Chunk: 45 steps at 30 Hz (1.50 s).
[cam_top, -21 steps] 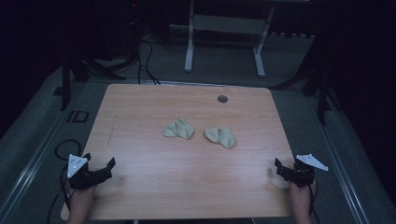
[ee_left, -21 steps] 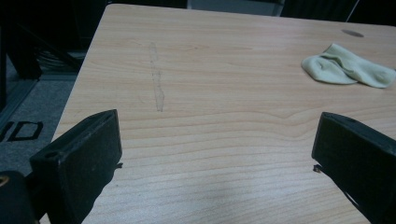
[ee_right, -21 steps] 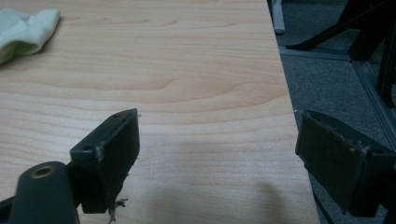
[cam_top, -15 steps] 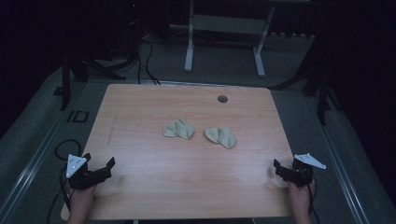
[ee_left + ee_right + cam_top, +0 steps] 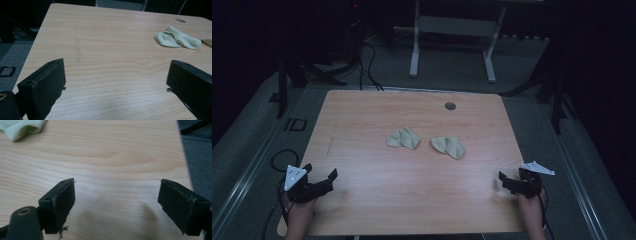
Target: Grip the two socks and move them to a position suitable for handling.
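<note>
Two crumpled beige socks lie near the middle of the wooden table [image 5: 362, 115]: the left sock [image 5: 402, 138] and the right sock [image 5: 448, 146], a small gap apart. My left gripper [image 5: 319, 172] rests near the table's front left corner, open, with nothing between its jaws. In the left gripper view the gripper [image 5: 116, 67] faces bare wood, with the left sock [image 5: 176, 37] far off at the upper right. My right gripper [image 5: 507, 181] sits near the front right corner, open and empty. In the right gripper view the gripper [image 5: 117, 183] spans bare tabletop, and a sock [image 5: 22, 127] peeks in at the top left.
A round cable hole [image 5: 450, 106] sits near the table's far edge. A faint grey streak [image 5: 77, 45] marks the wood on the left. Beyond the table stand the white legs of a frame [image 5: 414, 45], and cables [image 5: 282, 157] lie on the grey floor.
</note>
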### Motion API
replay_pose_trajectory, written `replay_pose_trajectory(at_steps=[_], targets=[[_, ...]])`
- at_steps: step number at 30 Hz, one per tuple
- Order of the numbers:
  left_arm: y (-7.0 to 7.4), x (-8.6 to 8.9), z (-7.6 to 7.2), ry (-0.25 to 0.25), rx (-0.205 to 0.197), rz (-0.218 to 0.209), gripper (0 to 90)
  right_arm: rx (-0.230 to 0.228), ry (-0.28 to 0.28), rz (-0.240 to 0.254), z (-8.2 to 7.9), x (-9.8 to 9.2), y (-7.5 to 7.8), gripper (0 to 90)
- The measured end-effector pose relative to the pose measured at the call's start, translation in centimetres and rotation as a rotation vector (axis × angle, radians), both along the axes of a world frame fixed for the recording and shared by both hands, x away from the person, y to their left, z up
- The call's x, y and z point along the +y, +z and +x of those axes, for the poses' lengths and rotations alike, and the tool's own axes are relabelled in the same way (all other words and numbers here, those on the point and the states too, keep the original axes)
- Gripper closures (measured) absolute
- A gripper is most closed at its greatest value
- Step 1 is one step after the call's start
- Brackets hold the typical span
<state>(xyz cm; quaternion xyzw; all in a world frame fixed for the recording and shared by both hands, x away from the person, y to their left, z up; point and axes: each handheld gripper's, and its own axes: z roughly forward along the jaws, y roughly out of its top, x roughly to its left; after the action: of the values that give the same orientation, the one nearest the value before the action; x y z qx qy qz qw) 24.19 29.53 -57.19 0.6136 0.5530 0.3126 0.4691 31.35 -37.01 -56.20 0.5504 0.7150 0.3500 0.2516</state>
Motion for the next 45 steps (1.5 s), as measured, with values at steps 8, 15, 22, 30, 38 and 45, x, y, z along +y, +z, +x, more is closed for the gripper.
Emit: replay_pose_trajectory(at_steps=[8, 15, 22, 30, 38, 45], targets=[[0.0, -0.2, 0.0, -0.013, 0.015, 0.001, 2.2, 0.024, 0.089, 0.007, 1.2, 1.6, 0.8, 14.2], [0.1, -0.2, 0.0, -0.018, 0.021, -0.016, 2.3, 0.055, 0.145, -0.008, 2.5, 3.8, 1.4, 13.8], [0.1, -0.3, 0.0, -0.023, 0.026, -0.014, 2.3, 0.054, 0.183, 0.011, 3.3, 5.3, 2.1, 13.8], [0.1, -0.3, 0.1, -0.026, 0.031, -0.014, 2.3, 0.030, 0.219, 0.019, 4.8, 8.6, 3.8, 13.5], [0.1, -0.4, 0.2, -0.032, 0.041, -0.002, 2.2, 0.035, 0.305, 0.006, 6.7, 12.4, 4.2, 14.5], [0.0, -0.3, 0.2, -0.027, 0.046, -0.003, 2.3, 0.035, 0.332, -0.020, 8.2, 14.8, 3.8, 19.8]])
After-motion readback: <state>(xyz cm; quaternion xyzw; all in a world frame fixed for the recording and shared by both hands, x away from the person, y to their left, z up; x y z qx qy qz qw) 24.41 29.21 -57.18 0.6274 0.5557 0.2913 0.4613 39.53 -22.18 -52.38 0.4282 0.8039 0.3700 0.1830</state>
